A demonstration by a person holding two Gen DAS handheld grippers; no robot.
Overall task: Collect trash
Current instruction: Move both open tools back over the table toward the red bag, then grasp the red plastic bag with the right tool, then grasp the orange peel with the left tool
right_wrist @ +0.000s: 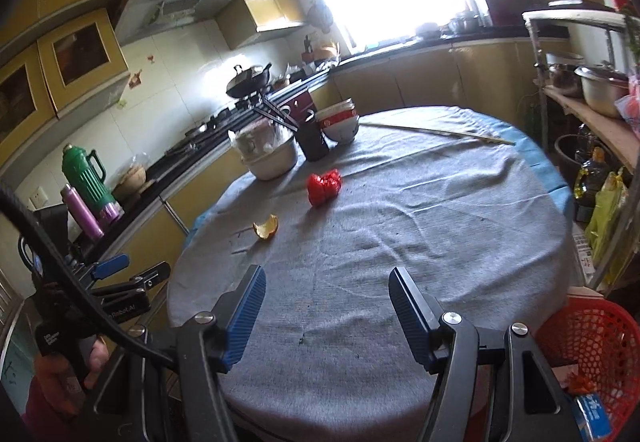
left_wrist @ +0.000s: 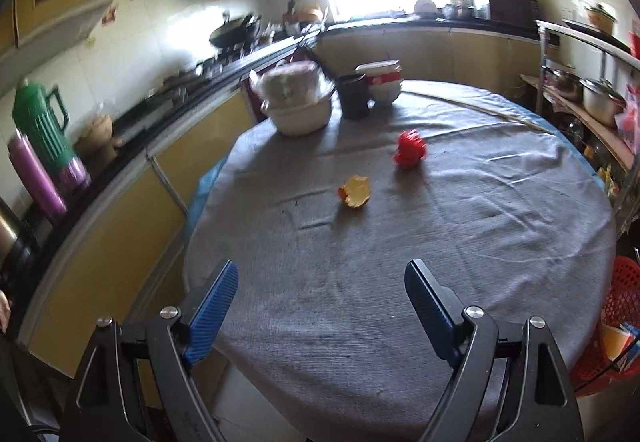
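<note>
Left wrist: left tongs (left_wrist: 320, 282) gape empty above the grey tablecloth (left_wrist: 400, 242).

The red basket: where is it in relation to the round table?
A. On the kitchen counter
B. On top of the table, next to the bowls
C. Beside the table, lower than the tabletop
C. The red basket stands off the edge of the table, below the tabletop, with some trash already inside.
</note>
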